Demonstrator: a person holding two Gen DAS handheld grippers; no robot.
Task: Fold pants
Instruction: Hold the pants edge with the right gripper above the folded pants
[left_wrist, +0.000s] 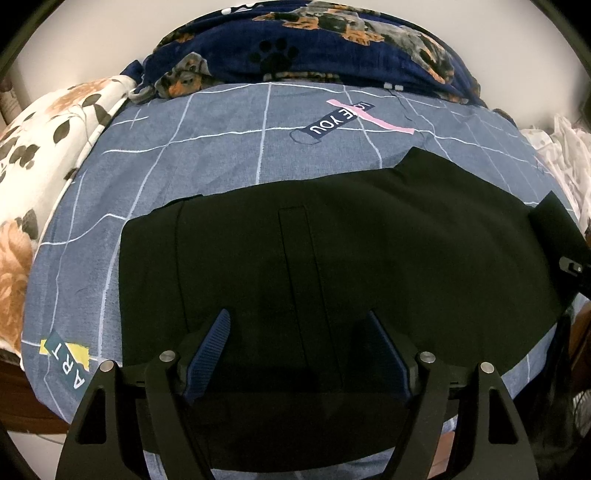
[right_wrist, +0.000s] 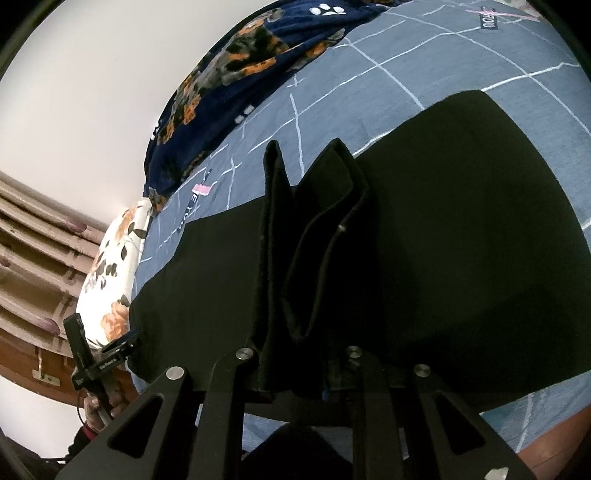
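The black pants (left_wrist: 332, 258) lie spread flat across the bed (left_wrist: 221, 147), on its blue grid-patterned cover, reaching toward the near edge; a navy dog-print blanket (left_wrist: 295, 44) is heaped along the far edge and a floral pillow (left_wrist: 44, 147) sits at the left side. The left tongs (left_wrist: 299, 354) hang over the near part of the cloth with their blue-padded fingers (left_wrist: 212, 347) spread wide and nothing between them. The right tongs (right_wrist: 299, 373) are nearly pressed together, pinching a bunched fold of the pants' fabric (right_wrist: 314, 240), which stands up in layered pleats from the jaws while the rest of the garment stays flat on the bed.

By the look of it, the step in hand is a fold with one end gathered and lifted, the right side doing the carrying; the left side appears ready but not yet engaged. The next move likely calls for the left tongs to pin or grasp the cloth near the near edge, so that the lifted end can be drawn over the flat part and laid down with edges matched; slack could skew the fold.
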